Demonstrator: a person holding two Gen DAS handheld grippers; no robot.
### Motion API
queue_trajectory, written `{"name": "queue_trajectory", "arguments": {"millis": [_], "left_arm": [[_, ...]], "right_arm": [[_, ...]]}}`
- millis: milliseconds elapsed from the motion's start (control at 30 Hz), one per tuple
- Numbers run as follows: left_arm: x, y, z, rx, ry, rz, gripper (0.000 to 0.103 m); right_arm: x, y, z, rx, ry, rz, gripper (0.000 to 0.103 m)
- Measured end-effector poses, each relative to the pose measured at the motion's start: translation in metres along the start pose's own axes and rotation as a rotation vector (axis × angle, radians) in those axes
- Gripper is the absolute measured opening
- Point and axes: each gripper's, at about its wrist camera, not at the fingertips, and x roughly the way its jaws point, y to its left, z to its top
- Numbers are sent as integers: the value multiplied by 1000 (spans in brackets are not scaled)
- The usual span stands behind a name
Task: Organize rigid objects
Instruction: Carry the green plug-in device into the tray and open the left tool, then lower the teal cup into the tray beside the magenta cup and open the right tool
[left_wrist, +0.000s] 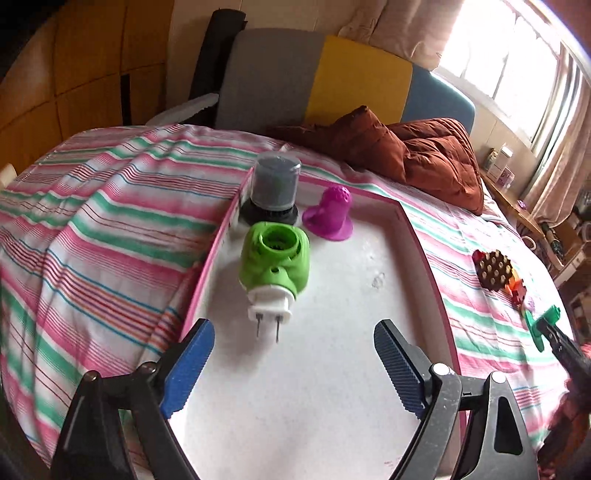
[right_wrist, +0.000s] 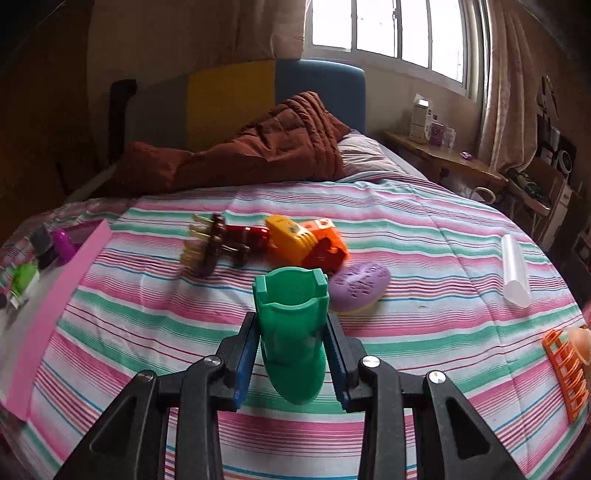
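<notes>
A white tray with a pink rim lies on the striped bed. In it stand a grey capped jar, a purple bell-shaped piece and a green plug-in device with white prongs. My left gripper is open and empty above the tray, just short of the plug. My right gripper is shut on a green plastic cup-shaped piece, held above the bedspread; it also shows in the left wrist view.
Loose on the bed lie a brown pegged piece, a yellow and orange toy, a purple oval pad, a clear tube and an orange grid. A rust quilt lies at the head.
</notes>
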Motion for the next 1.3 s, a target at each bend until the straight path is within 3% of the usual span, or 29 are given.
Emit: {"name": "queue_trajectory", "arguments": {"millis": [333, 733, 1000, 1300], "left_arm": [[-15, -9, -19, 65, -37, -1, 89], [-21, -5, -29, 49, -38, -13, 92], [-21, 3, -30, 18, -38, 12, 92], [-26, 11, -30, -25, -44, -8, 92]], "right_arm": [[1, 94, 34, -22, 20, 247, 35], [14, 199, 67, -110, 50, 422, 35], [60, 244, 78, -115, 143, 381, 35], [102, 261, 90, -109, 201, 296, 37]]}}
